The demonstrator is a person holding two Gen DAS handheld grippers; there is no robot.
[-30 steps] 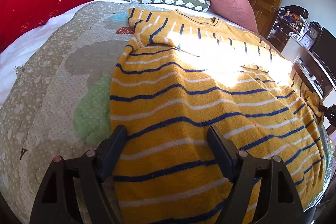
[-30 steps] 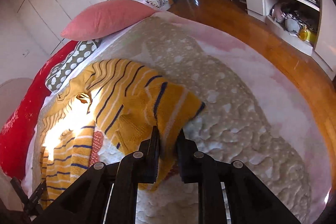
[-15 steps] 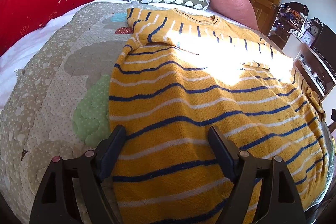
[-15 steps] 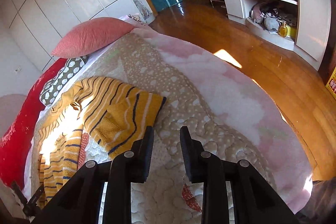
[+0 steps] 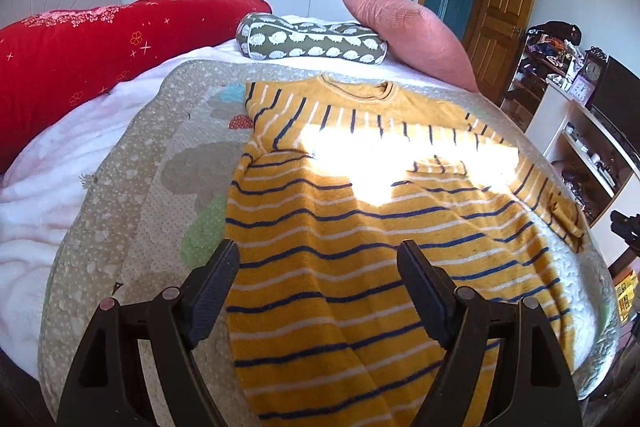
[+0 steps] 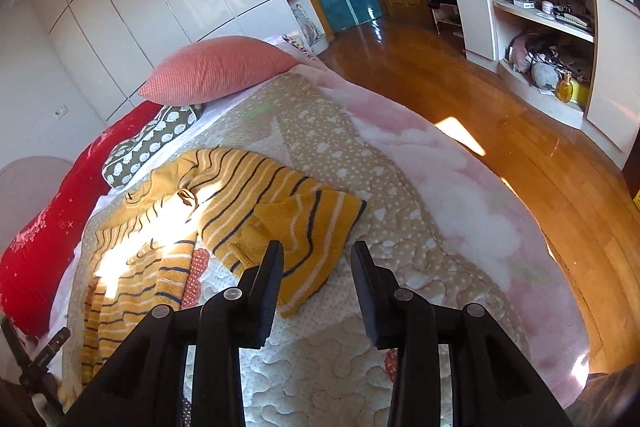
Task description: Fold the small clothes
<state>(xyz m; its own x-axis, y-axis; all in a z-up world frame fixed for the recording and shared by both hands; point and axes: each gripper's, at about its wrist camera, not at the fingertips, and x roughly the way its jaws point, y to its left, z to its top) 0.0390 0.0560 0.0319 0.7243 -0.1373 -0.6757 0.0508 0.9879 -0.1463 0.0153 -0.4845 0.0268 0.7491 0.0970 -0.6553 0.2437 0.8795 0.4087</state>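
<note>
Left gripper (image 5: 318, 261) jaws spread wide above the yellow striped sweater (image 5: 360, 227), holding nothing. Right gripper (image 6: 316, 261) jaws were opening, empty, beside the folded sleeve (image 6: 304, 223). Sweater lay flat on the bed quilt (image 5: 132, 187).

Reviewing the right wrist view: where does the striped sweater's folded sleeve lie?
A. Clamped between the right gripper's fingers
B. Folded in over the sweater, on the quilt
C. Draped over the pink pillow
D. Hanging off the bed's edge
B. The sleeve lies folded over the yellow sweater on the quilt; the right gripper is opening with nothing between its jaws, and the pink pillow is bare.
</note>
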